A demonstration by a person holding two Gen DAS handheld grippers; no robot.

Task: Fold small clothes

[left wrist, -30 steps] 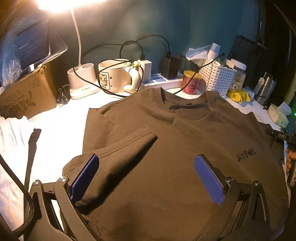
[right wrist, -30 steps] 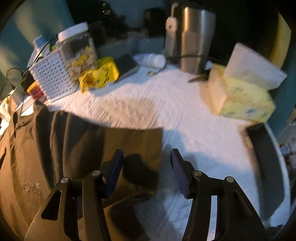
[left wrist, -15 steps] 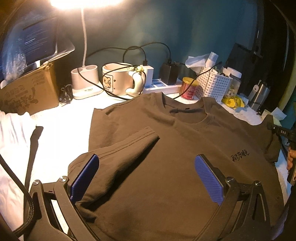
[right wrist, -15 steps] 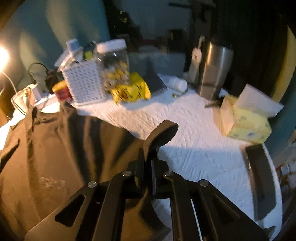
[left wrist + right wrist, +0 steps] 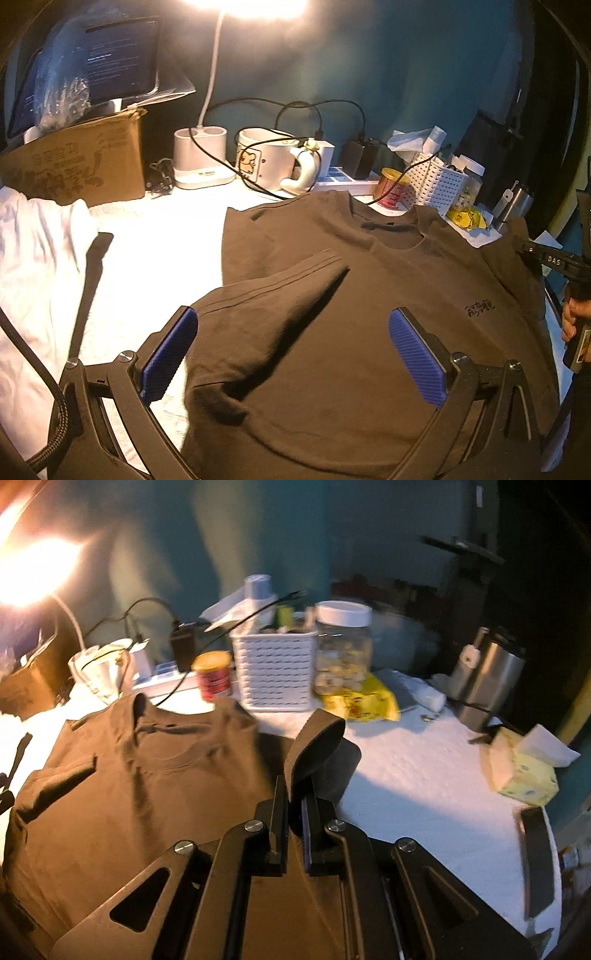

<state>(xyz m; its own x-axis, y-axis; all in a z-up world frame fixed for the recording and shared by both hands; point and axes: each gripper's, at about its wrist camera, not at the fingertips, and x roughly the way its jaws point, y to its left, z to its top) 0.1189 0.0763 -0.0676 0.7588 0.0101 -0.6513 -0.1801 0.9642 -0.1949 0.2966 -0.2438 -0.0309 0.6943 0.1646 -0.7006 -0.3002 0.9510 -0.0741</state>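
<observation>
Sleeve of brown cotton T-shirt: clenched in right gripper; shirt body flat at nine o'clock, the fold's direction. Left gripper released over hem.

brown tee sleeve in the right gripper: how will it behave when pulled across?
Likely floppy: the sleeve curls limply above the shut right gripper. Probably light; the t-shirt body drapes flat. The already folded left sleeve may shift if the fabric drags.
</observation>
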